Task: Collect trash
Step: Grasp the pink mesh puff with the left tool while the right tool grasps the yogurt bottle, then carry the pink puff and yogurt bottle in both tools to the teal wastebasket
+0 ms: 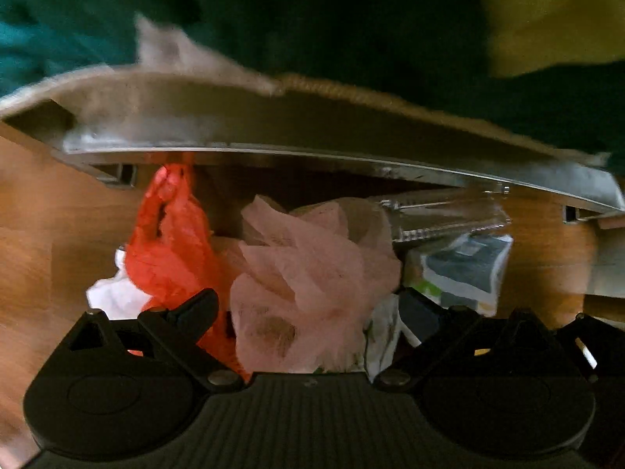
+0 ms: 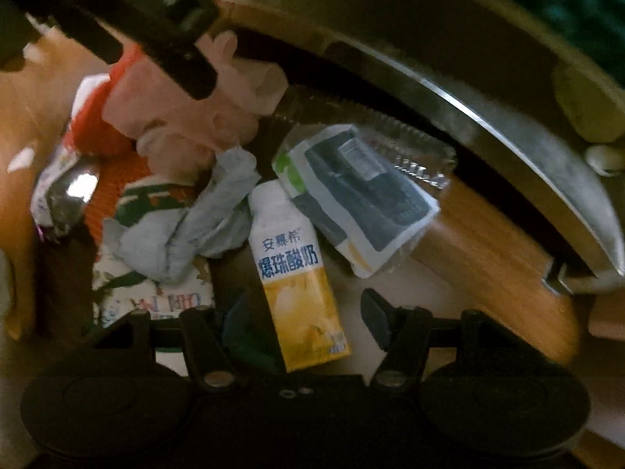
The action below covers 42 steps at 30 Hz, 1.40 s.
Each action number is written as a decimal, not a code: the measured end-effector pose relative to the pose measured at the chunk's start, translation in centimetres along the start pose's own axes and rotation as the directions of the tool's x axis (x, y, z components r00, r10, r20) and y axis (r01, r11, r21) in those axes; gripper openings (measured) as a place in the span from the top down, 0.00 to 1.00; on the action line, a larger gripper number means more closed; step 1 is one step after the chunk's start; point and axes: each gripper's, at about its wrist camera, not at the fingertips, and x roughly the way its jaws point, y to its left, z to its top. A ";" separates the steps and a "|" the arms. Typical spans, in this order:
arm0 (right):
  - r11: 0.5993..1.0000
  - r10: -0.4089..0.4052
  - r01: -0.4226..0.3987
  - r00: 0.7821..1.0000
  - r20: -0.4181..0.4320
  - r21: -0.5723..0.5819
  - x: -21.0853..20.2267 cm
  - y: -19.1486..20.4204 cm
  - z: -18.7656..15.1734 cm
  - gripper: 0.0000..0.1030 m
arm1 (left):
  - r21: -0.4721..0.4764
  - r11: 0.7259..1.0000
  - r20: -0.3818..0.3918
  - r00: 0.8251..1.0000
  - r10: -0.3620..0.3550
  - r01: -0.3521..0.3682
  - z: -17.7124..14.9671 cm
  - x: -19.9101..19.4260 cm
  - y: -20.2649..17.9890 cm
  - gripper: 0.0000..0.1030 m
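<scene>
A heap of trash lies on a wooden floor by a metal bed rail. In the left wrist view my left gripper [image 1: 312, 308] is open around a crumpled pink tissue wad [image 1: 312, 269], with a red plastic bag [image 1: 172, 242] to its left. In the right wrist view my right gripper [image 2: 300, 312] is open, its fingers either side of a yellow and white yogurt carton [image 2: 293, 269]. The left gripper's fingers [image 2: 168, 31] reach into the pink wad [image 2: 187, 117] at upper left.
A blue and white printed packet [image 2: 363, 195] lies on a clear plastic tray [image 2: 422, 156]. A crumpled grey-blue tissue [image 2: 195, 230], a foil wrapper [image 2: 66, 191] and a printed paper bag [image 2: 156, 297] lie left of the carton. The metal rail [image 1: 351, 156] runs across above.
</scene>
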 end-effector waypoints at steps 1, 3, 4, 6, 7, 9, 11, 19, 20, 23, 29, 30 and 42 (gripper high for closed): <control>1.000 0.002 -0.002 1.000 -0.003 -0.015 0.6 0.0 0.1 0.39 | -0.004 1.000 -0.007 1.000 0.000 0.000 0.2 0.6 0.0 0.04; 0.999 0.006 -0.007 1.000 -0.015 -0.033 1.8 0.1 0.4 0.39 | -0.003 1.000 -0.020 1.000 -0.010 0.010 0.4 1.7 -0.1 0.04; 0.999 0.009 -0.010 1.000 -0.023 -0.043 2.3 0.2 0.5 0.39 | 0.003 1.000 -0.023 1.000 -0.008 0.009 0.4 2.1 -0.3 0.08; 0.998 -0.010 0.009 1.000 -0.018 -0.060 2.9 0.4 0.6 0.39 | 0.012 1.000 -0.036 0.999 -0.015 0.015 0.4 2.6 -0.3 0.16; 0.998 -0.007 0.006 1.000 -0.021 -0.060 3.2 0.3 0.6 0.42 | 0.010 1.000 -0.042 0.999 -0.014 0.015 0.5 3.0 -0.3 0.21; 0.999 0.000 -0.001 1.000 -0.025 -0.051 3.3 0.2 0.7 0.42 | 0.002 1.000 -0.052 0.999 -0.010 0.010 0.5 3.4 -0.2 0.27; 0.999 0.006 -0.007 1.000 -0.015 -0.045 3.2 0.4 0.7 0.42 | -0.005 1.000 -0.059 0.998 -0.022 0.021 0.5 3.5 -0.1 0.43; 0.999 -0.015 0.016 1.000 0.021 -0.052 1.3 2.4 1.0 0.59 | -0.023 0.999 -0.042 0.999 -0.034 0.034 0.5 1.4 -0.3 0.75; 0.999 -0.018 0.019 0.999 0.027 -0.040 0.8 2.5 1.0 0.59 | -0.024 0.999 -0.041 0.998 -0.037 0.036 0.5 0.8 -0.2 0.75; 1.000 -0.027 0.026 0.999 0.021 0.008 -1.0 2.7 0.8 0.59 | -0.045 0.999 -0.049 0.998 -0.031 0.029 -0.2 -0.8 0.0 0.78; 0.994 -0.044 0.040 0.998 0.034 0.101 -7.7 4.0 0.4 0.59 | -0.059 0.998 -0.017 0.999 -0.032 0.031 -2.0 -6.5 0.4 0.78; 0.992 -0.046 0.041 0.998 0.040 0.121 -9.0 3.7 0.4 0.59 | -0.061 0.998 -0.006 1.000 -0.031 0.030 -2.3 -7.3 0.0 0.78; 0.942 -0.161 0.054 0.939 0.303 0.332 -28.8 3.7 -3.9 0.59 | 0.011 0.984 0.239 0.955 -0.174 0.177 -8.7 -25.9 -2.5 0.78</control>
